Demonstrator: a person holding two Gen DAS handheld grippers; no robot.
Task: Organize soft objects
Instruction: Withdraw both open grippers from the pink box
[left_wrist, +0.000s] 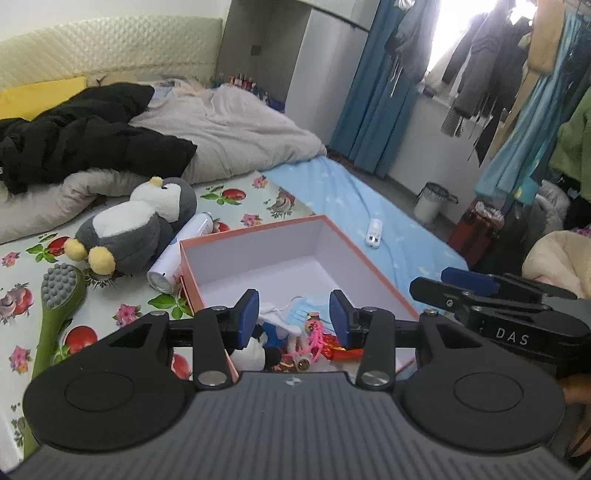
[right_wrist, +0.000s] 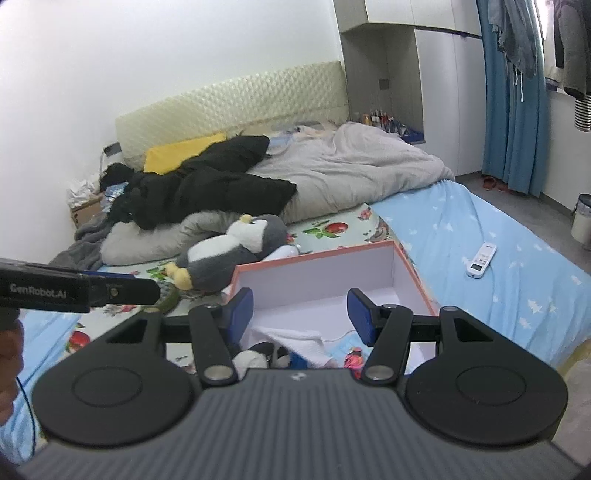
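The plush penguin (left_wrist: 136, 225) lies on its side on the flowered sheet (left_wrist: 122, 302), ahead and to the left of the left gripper (left_wrist: 294, 317); its long axis runs on a diagonal, the white-faced head with its yellow beak away toward the grey duvet (left_wrist: 236, 125), the two yellow feet nearer the tongs and leftward; from the right wrist view the penguin (right_wrist: 236, 251) sits ahead and left of the right gripper (right_wrist: 301, 317), just beyond the far-left corner of the box.

The orange-edged cardboard box (left_wrist: 373, 269) stands open directly ahead of and beneath both tongs, its long axis leading away from them; its far half shows bare white floor; in the near end, right under the fingertips, lie a pale blue face mask (left_wrist: 303, 314), a white cloth (right_wrist: 295, 339), a small black-and-white plush (left_wrist: 255, 350), something with pink strands (left_wrist: 314, 338) and a red-and-gold wrapper (left_wrist: 343, 352); what else lies under the gripper body is hidden.

A white spray can (left_wrist: 181, 254) lies on its side between the penguin and the box's left wall, touching the wall near its base; a green-handled brush with a grey nubbed head (left_wrist: 59, 295) lies further left of the left tongs.

Both pairs of tongs are released, the blue pads standing apart with nothing between them, poised above the box's contents; the right gripper's tip appears beside the left one, over the box's right edge; a white remote (right_wrist: 480, 260) lies on the blue sheet (right_wrist: 498, 258), ahead and to the right of the right tongs, well apart from the box.
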